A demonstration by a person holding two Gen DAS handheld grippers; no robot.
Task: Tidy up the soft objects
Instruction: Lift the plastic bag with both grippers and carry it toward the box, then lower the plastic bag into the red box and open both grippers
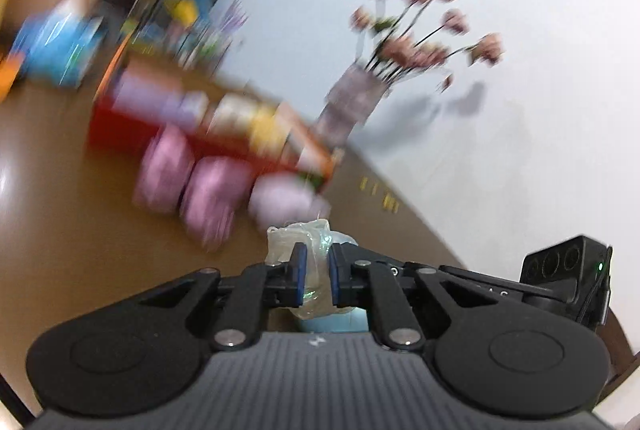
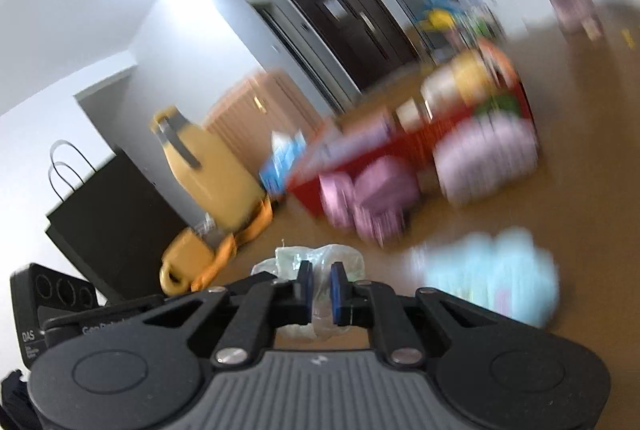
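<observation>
My left gripper (image 1: 318, 268) is shut on the crumpled clear plastic wrap (image 1: 298, 236) of a pale blue soft pack (image 1: 334, 322), which shows below and behind its blue pads. My right gripper (image 2: 321, 290) is likewise shut on clear plastic wrap (image 2: 336, 256), pinched between its pads. A pale blue soft pack (image 2: 492, 278) lies blurred just right of it on the brown table (image 2: 580, 157). Three pink soft packs (image 1: 218, 189) lie ahead, in front of a red tray (image 1: 120, 133); the right wrist view shows the pink packs (image 2: 376, 197) and the red tray (image 2: 400, 145) too.
The red tray holds several blurred packages. A vase of pink flowers (image 1: 360, 97) stands by the white wall. A yellow jug (image 2: 208, 165), a black paper bag (image 2: 108, 226) and blue packets (image 2: 284, 157) stand at the left. The other gripper's camera block (image 1: 568, 270) shows at right.
</observation>
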